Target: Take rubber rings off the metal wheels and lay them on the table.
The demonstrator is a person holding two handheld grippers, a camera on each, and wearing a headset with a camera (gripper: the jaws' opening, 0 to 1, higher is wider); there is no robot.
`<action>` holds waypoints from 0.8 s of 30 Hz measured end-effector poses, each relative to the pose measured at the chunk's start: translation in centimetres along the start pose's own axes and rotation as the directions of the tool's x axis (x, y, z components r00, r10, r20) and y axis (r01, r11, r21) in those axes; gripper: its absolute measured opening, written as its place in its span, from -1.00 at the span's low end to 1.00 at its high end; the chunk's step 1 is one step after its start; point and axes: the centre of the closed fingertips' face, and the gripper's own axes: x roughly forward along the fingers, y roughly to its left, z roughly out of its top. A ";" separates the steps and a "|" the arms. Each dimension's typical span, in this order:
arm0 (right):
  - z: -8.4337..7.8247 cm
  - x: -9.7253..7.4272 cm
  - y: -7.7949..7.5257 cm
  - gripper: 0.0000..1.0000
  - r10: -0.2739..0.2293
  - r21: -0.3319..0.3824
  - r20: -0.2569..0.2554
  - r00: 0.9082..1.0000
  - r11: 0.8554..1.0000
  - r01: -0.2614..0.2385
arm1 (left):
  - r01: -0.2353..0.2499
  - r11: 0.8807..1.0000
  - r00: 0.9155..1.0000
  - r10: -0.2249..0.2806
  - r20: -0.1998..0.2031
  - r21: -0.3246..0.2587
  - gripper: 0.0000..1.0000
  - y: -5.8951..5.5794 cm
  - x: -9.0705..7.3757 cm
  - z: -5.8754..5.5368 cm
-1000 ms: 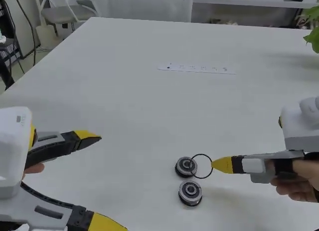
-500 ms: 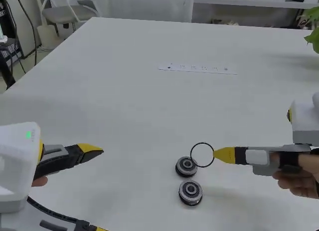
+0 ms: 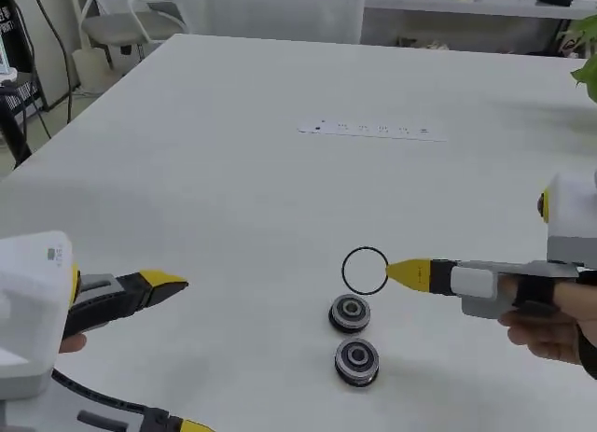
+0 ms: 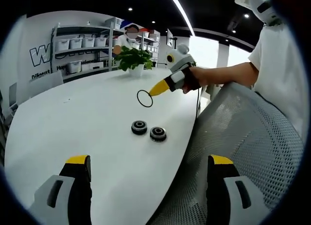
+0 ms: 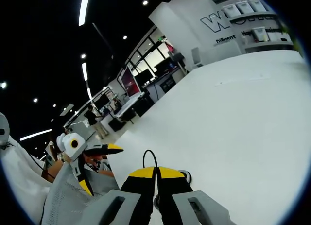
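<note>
Two metal wheels lie near the front of the white table (image 3: 280, 171): one wheel (image 3: 350, 313) (image 4: 139, 127) and a second wheel (image 3: 357, 356) (image 4: 158, 133) just nearer to me. A thin black rubber ring (image 3: 365, 270) (image 4: 144, 98) (image 5: 149, 159) hangs in the air above them, pinched at its edge by my right gripper (image 3: 395, 272) (image 5: 156, 172), which is shut on it. My left gripper (image 3: 177, 353) (image 4: 147, 165) stands wide open at the lower left, well away from the wheels, with nothing between its fingers.
A flat white strip (image 3: 370, 130) lies across the middle of the table. A potted plant (image 4: 132, 60) stands on the table's right side. White chairs (image 3: 121, 17) stand past the far edge, and a mesh chair back (image 4: 233, 152) is close beside the left gripper.
My right gripper has lifted the rubber ring up and away from the wheel beside which it lay, so the ring now hangs free above the table. The left gripper has stayed about where it was.
</note>
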 end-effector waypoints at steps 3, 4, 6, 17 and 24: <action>0.0 0.5 0.6 -1.00 0.006 -0.037 -0.001 1.000 0.999 -0.006 | -0.001 1.000 1.000 0.001 0.002 -0.002 0.99 0.0 0.0 0.0; 0.0 0.5 0.6 -1.00 0.006 -0.040 -0.002 1.000 0.999 -0.006 | -0.001 1.000 1.000 0.001 0.002 -0.002 0.99 0.0 0.0 0.0; -0.2 0.9 1.0 -1.00 0.011 -0.047 -0.006 1.000 0.999 -0.012 | -0.002 1.000 1.000 0.002 0.002 -0.002 0.99 0.0 0.0 0.0; -3.5 3.5 2.7 -1.00 0.047 -0.139 -0.143 0.989 0.988 -0.067 | -0.012 1.000 1.000 0.012 0.013 -0.015 0.97 0.3 -0.1 0.1; -4.8 4.9 3.2 -1.00 0.044 -0.181 -0.190 0.981 0.980 -0.079 | -0.019 1.000 1.000 0.019 0.015 -0.021 0.94 0.4 -0.1 0.1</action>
